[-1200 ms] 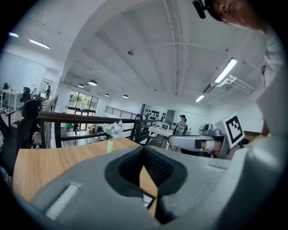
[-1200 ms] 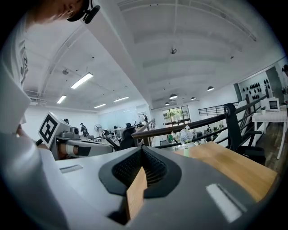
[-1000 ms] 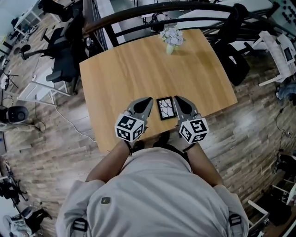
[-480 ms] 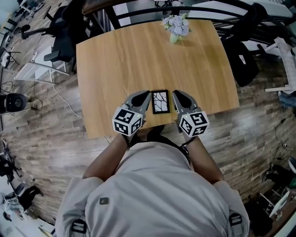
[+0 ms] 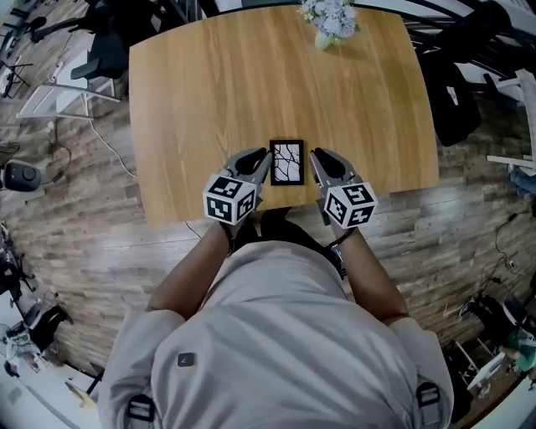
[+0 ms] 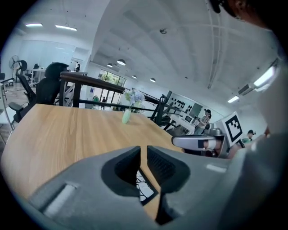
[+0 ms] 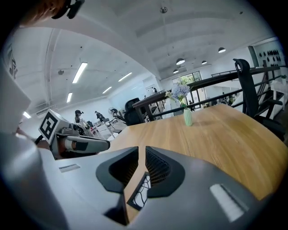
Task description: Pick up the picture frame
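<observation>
The picture frame point(image 5: 286, 162), black-edged with a white branching print, lies flat on the wooden table point(image 5: 209, 84) near its front edge. My left gripper point(image 5: 258, 161) is just left of it and my right gripper point(image 5: 320, 161) just right, both low over the table and pointing away from me. In the left gripper view the jaws point(image 6: 143, 153) stand a narrow gap apart, having just been opening, with nothing between them; the frame point(image 6: 145, 191) shows below the gap. The right gripper's jaws point(image 7: 141, 155) have likewise just been opening and hold nothing, with the frame point(image 7: 140, 195) beneath.
A small vase of pale flowers point(image 5: 329, 21) stands at the table's far edge. Black office chairs point(image 5: 456, 92) and a dark railing point(image 6: 90, 81) surround the table on a wooden floor. The person's body is close against the near table edge.
Both grippers have sunk toward the table on either side of the picture frame. The frame lies where it was.
</observation>
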